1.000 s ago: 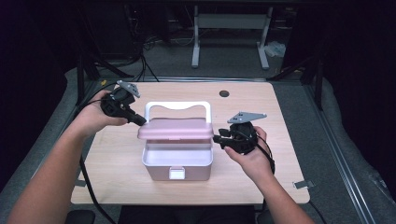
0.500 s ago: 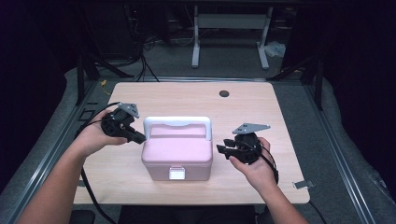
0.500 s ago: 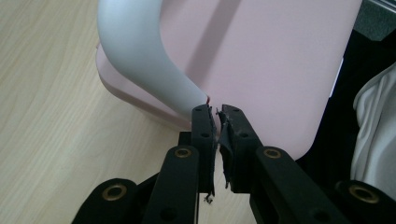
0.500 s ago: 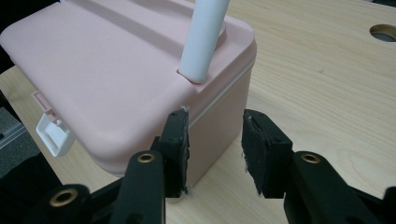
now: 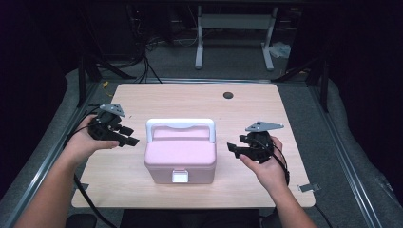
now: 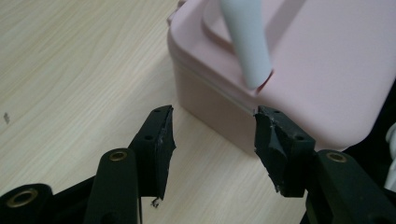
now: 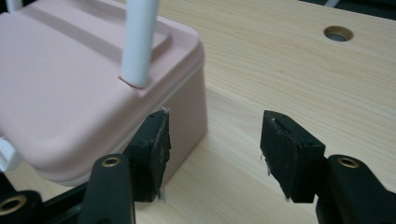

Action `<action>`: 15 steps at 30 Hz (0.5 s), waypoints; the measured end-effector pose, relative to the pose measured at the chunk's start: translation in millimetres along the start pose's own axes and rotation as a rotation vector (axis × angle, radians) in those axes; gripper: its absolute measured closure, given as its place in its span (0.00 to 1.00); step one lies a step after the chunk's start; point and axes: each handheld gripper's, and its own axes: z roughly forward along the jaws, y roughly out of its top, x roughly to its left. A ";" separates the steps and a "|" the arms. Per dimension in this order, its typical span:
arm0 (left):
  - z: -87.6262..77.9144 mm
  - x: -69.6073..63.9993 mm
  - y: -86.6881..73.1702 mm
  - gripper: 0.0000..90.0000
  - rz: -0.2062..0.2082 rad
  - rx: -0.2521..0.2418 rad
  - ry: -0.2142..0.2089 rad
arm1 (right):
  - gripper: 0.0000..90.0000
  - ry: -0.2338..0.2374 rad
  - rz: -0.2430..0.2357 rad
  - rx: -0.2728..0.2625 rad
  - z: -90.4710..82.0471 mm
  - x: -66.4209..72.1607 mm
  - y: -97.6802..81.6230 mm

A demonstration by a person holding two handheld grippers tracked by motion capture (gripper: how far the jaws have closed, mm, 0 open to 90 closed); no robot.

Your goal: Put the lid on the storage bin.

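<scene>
Wooden table (image 5: 142,190) with cable hole (image 5: 228,95)

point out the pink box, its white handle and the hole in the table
pink box (image 5: 178,156), high view, on the lid's flat top
white handle (image 5: 180,124), high view, on the top bar
hole (image 5: 228,95), high view, on its dark centre

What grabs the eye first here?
The pink box with its white handle upright, sitting mid-table toward the near edge of the wooden table. Flanking it, the left gripper and right gripper point inward at its sides, jaws open and having just been opening, nothing between them.
</scene>
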 end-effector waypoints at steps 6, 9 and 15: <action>9.5 6.8 -27.3 0.50 -0.055 0.000 0.029 | 0.44 -0.030 0.037 0.018 -1.7 -15.8 -11.6; 14.7 9.3 -40.4 0.50 -0.080 -0.002 0.052 | 0.43 -0.065 0.048 0.029 1.7 -22.2 -18.5; 27.5 9.0 -62.8 0.50 -0.152 -0.017 0.078 | 0.42 -0.101 0.091 0.023 7.2 -35.4 -31.0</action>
